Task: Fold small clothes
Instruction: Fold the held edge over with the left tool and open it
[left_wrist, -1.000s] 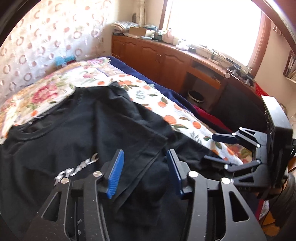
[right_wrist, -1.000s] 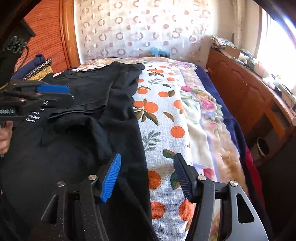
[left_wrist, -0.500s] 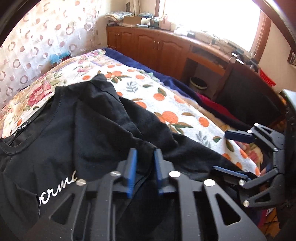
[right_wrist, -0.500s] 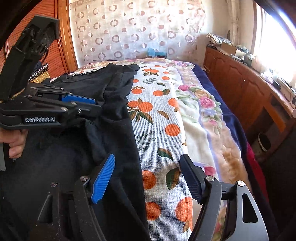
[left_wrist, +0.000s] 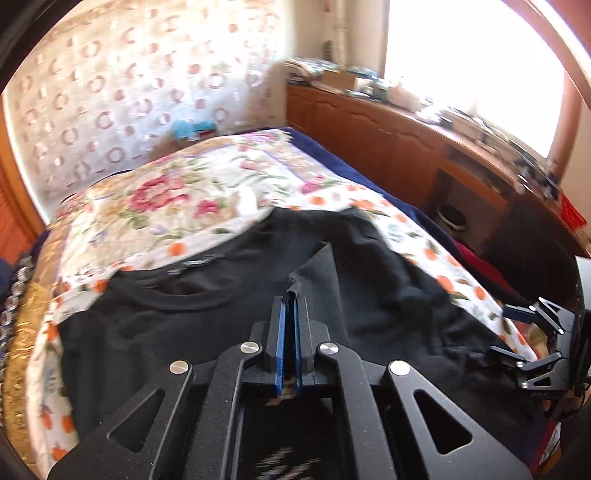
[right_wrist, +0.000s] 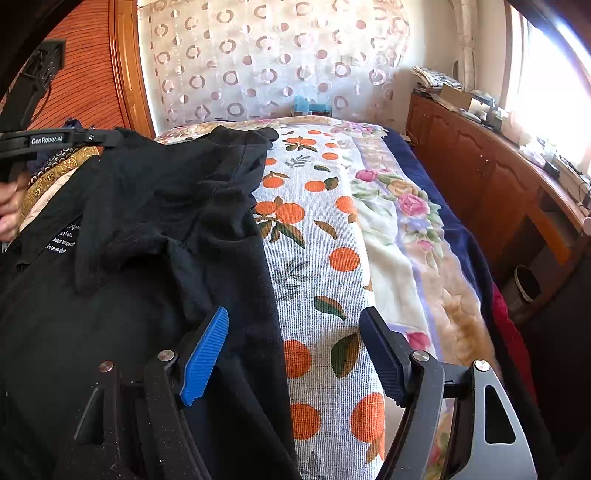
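Observation:
A black T-shirt (left_wrist: 207, 325) with white lettering lies spread on the bed; it also shows in the right wrist view (right_wrist: 140, 236). My left gripper (left_wrist: 290, 306) is shut on a fold of the shirt's fabric and holds it lifted above the shirt. It shows at the upper left of the right wrist view (right_wrist: 107, 138). My right gripper (right_wrist: 295, 332) is open, its left finger over the shirt's right edge and its right finger over the bedspread. It shows open at the right edge of the left wrist view (left_wrist: 509, 330).
The bed has an orange-and-flower patterned bedspread (right_wrist: 325, 229). A wooden cabinet run (right_wrist: 491, 177) stands along the right under a bright window. A small bin (right_wrist: 526, 284) sits on the floor beside the bed. A patterned curtain (right_wrist: 258, 62) hangs behind the bed.
My left gripper closed on the shirt fabric and lifted it up and towards the collar. My right gripper stayed open and barely moved.

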